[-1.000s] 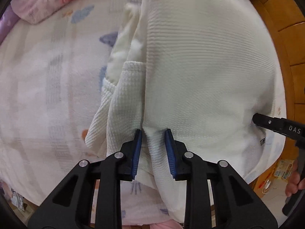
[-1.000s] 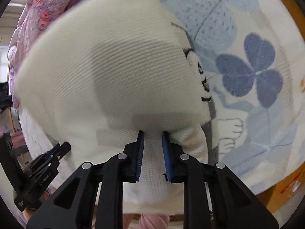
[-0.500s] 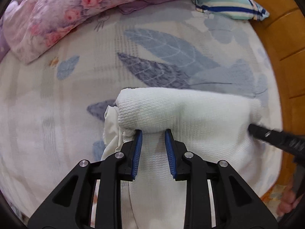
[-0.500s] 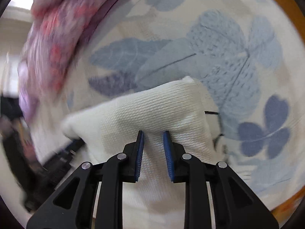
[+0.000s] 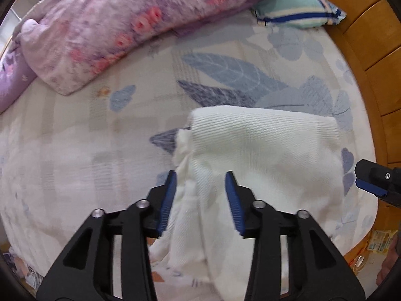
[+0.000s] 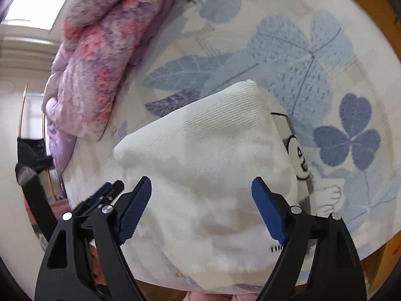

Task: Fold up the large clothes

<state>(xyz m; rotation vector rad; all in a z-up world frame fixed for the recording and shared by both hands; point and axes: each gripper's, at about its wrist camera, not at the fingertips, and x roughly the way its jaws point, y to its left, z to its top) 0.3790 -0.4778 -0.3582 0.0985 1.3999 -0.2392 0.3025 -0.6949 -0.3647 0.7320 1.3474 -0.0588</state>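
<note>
A white knitted garment point(image 5: 263, 150) lies folded in a thick bundle on the leaf-printed bedsheet point(image 5: 75, 163). My left gripper point(image 5: 200, 178) hovers over its left end. Its jaws are opening, with loose cloth between the blue pads but not pinched. In the right wrist view the same garment point(image 6: 213, 150) fills the middle. My right gripper point(image 6: 201, 180) hangs above it, jaws opening wide, the pads off the cloth. A cartoon print shows at the garment's right edge. The right gripper's tip point(image 5: 373, 183) shows at the left view's right edge, and the left gripper point(image 6: 107, 193) beside the right one.
A pink and purple floral quilt point(image 5: 112, 25) lies heaped along the far side of the bed. A teal striped pillow point(image 5: 295, 7) sits at the head. The wooden bed frame point(image 5: 371, 62) curves along the right. A dark stand point(image 6: 30, 165) is off the bed's left side.
Both grippers carried the garment's edge over into a fold, then let go. Their jaws opened and both lifted away, leaving the bundle on the sheet.
</note>
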